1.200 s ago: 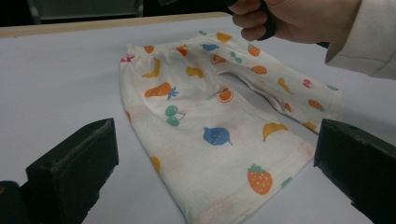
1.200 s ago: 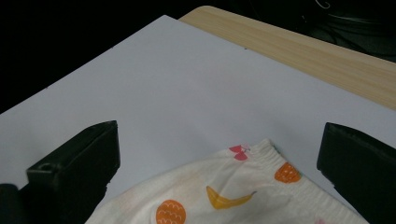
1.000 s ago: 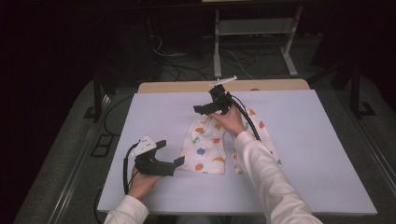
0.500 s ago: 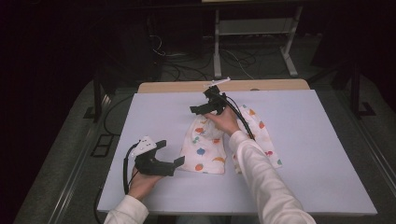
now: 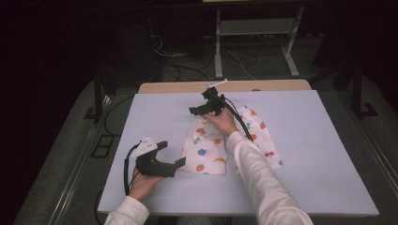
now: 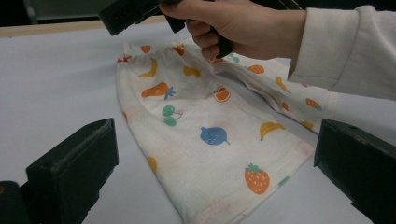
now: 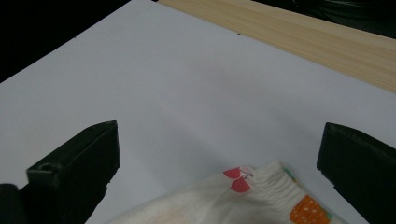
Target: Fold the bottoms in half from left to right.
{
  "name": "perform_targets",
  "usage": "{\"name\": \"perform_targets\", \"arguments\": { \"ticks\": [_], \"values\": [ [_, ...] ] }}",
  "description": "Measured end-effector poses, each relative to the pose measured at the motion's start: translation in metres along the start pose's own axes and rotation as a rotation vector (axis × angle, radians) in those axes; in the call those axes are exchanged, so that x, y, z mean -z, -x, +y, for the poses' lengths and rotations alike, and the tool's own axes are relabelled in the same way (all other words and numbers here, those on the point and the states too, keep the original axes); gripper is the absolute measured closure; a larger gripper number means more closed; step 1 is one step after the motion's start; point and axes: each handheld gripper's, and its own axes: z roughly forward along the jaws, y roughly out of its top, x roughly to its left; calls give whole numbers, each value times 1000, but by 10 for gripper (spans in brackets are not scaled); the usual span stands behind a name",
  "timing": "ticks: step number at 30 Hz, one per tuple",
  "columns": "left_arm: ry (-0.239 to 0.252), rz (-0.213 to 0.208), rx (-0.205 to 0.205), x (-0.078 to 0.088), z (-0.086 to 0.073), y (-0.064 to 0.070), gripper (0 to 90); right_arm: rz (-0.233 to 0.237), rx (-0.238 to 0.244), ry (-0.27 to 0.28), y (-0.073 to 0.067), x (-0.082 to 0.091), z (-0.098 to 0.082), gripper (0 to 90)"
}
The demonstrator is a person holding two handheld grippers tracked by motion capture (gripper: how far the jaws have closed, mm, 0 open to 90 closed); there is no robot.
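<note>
Fruit-print shorts laid out for handling at their waistband

The fruit-print shorts [image 5: 211, 147] lie flat near the middle of the counter [image 5: 319, 154], elastic waistband toward the far edge. The right hand-held gripper [image 5: 201, 108] hovers over that waistband with jaws spread wide, grasping nothing; the left hand-held gripper [image 5: 174, 160], likewise released, rests on the counter just beside the near hem. The step looks like reaching for the waistband; next, the right jaws likely need to drop and close on the gathered edge.
</note>
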Motion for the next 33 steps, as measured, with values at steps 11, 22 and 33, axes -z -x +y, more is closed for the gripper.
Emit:
{"name": "perform_targets", "arguments": {
  "ticks": [11,22,33],
  "values": [
    [2,0,2,0,0,0,0,-15,-19,-13,5,-15,-6,0],
    [3,2,3,0,0,0,0,-70,-63,-24,6,-20,-10,181],
    [3,2,1,0,0,0,0,-155,-150,-23,6,-21,-11,465]
  ]
}}
